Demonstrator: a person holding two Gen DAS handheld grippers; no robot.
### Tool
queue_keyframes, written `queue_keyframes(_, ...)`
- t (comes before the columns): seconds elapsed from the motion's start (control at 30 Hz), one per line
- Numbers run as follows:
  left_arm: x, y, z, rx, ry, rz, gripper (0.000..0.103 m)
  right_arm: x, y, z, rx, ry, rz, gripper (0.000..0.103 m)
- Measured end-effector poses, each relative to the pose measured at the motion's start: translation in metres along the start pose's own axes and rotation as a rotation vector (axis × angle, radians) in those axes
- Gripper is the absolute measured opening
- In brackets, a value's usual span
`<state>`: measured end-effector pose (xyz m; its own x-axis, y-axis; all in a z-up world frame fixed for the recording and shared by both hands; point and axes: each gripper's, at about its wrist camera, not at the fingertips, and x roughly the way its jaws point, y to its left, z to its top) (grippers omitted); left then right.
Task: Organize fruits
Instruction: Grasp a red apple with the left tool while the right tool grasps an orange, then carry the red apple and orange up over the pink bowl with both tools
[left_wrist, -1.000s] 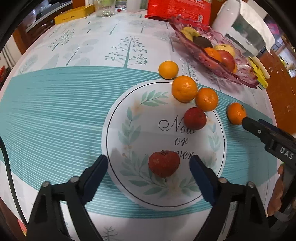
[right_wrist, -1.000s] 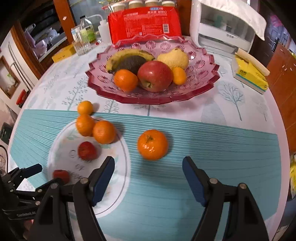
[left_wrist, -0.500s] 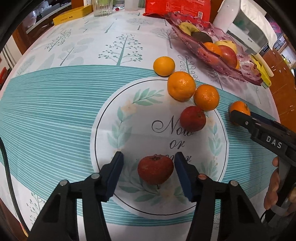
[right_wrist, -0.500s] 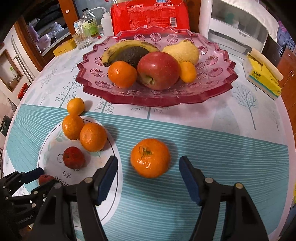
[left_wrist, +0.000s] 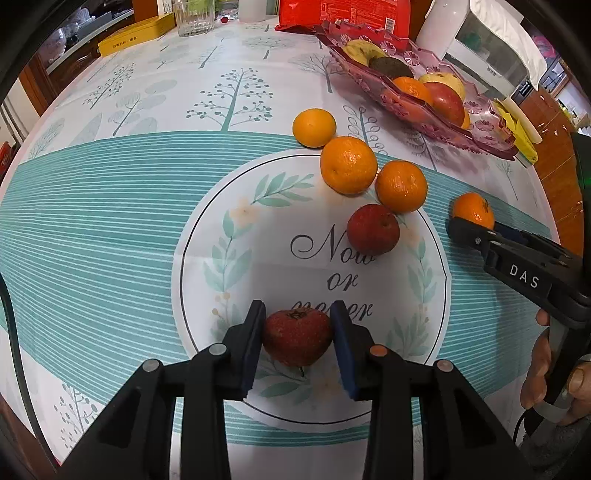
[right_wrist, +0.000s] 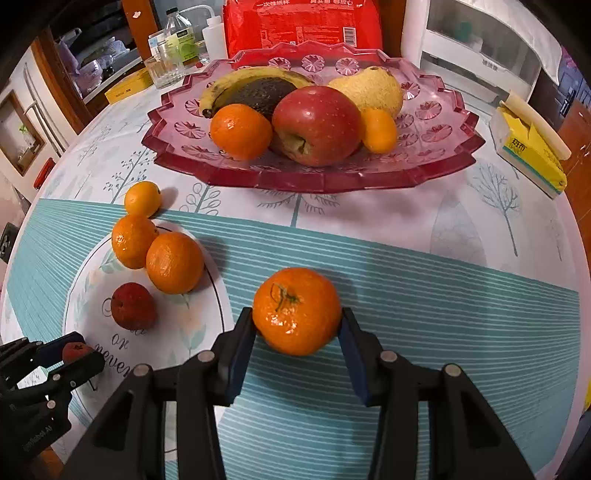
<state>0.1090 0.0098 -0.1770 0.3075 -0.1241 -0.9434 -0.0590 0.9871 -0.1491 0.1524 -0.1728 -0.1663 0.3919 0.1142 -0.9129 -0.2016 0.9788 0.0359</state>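
Mostly hidden behind the right tool's (left_wrist: 466, 230) near finger in the left wrist view: mandarin (left_wrist: 474, 209). Barely visible between the left tool's (right_wrist: 75, 350) fingers in the right wrist view: small red fruit (right_wrist: 75, 349). Cut off by the top edge: red packet (right_wrist: 303, 26). Largely covered by other fruit in the far bowl (right_wrist: 443, 162): avocado (right_wrist: 258, 94).

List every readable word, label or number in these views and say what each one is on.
"Now or never": script on the tablecloth, partly hidden by the red fruit in the left gripper.
"DAS": white letters on the right gripper.
Red package: printing and barcode too blurred to read.
Yellow tissue pack: characters too blurred to read.
Yellow box: print too small.
Lettering on the left gripper's side, in the right wrist view: unreadable.
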Motion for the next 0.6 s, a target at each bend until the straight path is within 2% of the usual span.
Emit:
queue_keyframes(0.27, -0.023, -0.001, 0.003, 0.008, -0.044, 0.000, 0.034, -0.019, 0.004, -0.009, 0.007, -0.008, 0.050, 0.044)
queue_keyframes(0.6, -0.084, -0.016, 0.027, 0.081, -0.145, -0.034, 0.034, -0.086, 0.008, -0.007, 0.018, -0.110, 0.062, 0.044)
